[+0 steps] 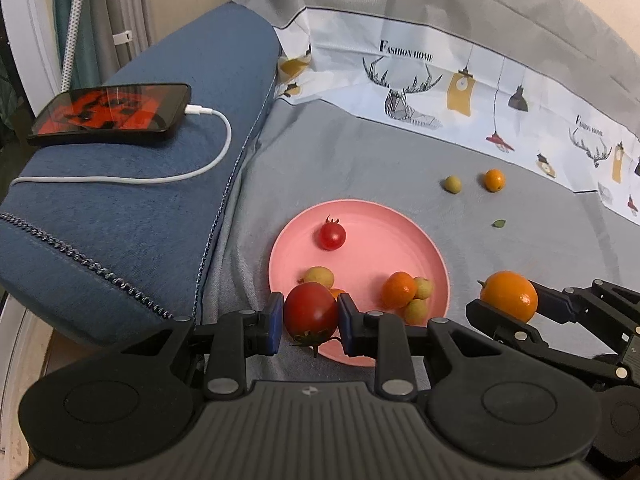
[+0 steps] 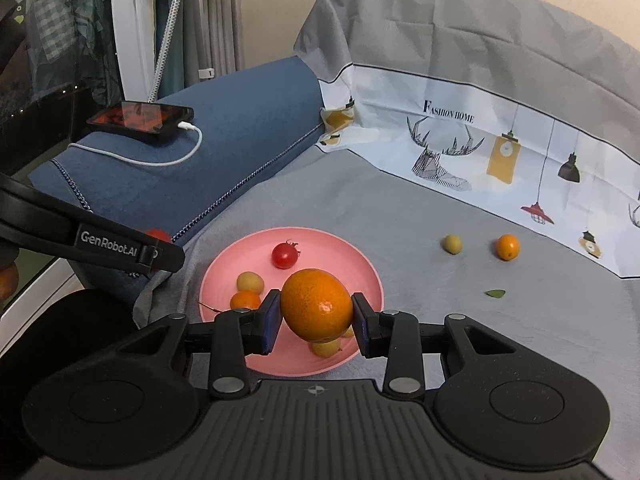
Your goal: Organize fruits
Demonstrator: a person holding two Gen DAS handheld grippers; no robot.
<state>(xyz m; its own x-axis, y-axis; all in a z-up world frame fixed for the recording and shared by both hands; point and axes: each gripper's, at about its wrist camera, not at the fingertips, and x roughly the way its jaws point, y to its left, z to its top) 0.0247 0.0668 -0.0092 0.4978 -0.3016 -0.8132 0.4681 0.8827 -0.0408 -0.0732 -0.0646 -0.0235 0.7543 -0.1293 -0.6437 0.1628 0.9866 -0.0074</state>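
Note:
My left gripper [image 1: 311, 320] is shut on a red tomato [image 1: 310, 309], held over the near left rim of the pink plate [image 1: 360, 216]. My right gripper [image 2: 316, 316] is shut on an orange [image 2: 317, 304] above the plate [image 2: 360, 268]; the orange [image 1: 509, 295] shows just right of the plate in the left wrist view. On the plate lie a cherry tomato [image 1: 332, 235], a small orange fruit [image 1: 399, 289] and several yellow-green fruits [image 1: 319, 276]. A yellow-green fruit [image 1: 452, 183] and a small orange fruit [image 1: 494, 179] lie loose on the grey cloth further back.
A blue sofa arm [image 1: 160, 184] rises on the left, carrying a phone [image 1: 110, 113] on a white cable [image 1: 208, 160]. A printed cloth [image 1: 460, 92] covers the backrest behind. A small green leaf [image 1: 499, 223] lies on the grey cloth right of the plate.

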